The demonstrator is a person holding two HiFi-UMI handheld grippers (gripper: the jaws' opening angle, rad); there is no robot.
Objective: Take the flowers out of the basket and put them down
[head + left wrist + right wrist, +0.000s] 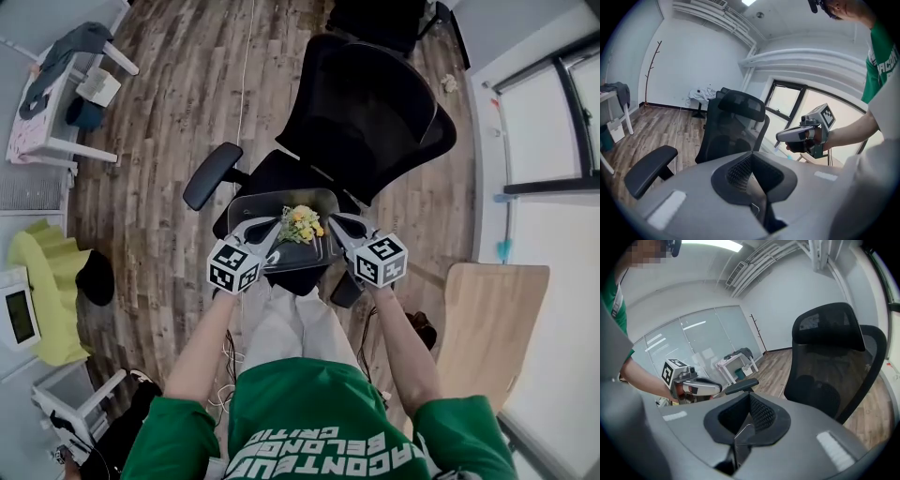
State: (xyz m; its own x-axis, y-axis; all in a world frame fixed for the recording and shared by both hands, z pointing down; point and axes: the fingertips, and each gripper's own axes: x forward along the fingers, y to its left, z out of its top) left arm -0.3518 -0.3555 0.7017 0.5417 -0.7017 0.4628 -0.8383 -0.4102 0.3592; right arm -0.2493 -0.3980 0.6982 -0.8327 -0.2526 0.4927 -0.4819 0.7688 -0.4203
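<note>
Left tool [270, 225]: jaws together, empty, beside the basket's [281, 199] left rim.
Right tool [337, 223]: same, at the right rim.
Flowers [301, 224]: in basket on chair [375, 103], between the 2 tools.
Advice: open jaws first; pinch stems, not blooms.

You wear a green short-sleeved T-shirt [309, 422] with white block lettering, at the bottom centre of the head view, and pale trousers [292, 328] just above it in the frame. Your left gripper [267, 228] and right gripper [342, 225] have smooth grey shells and dark ribbed pads [738, 171]. Each bears a white cube [232, 265] printed with black square markers.
</note>
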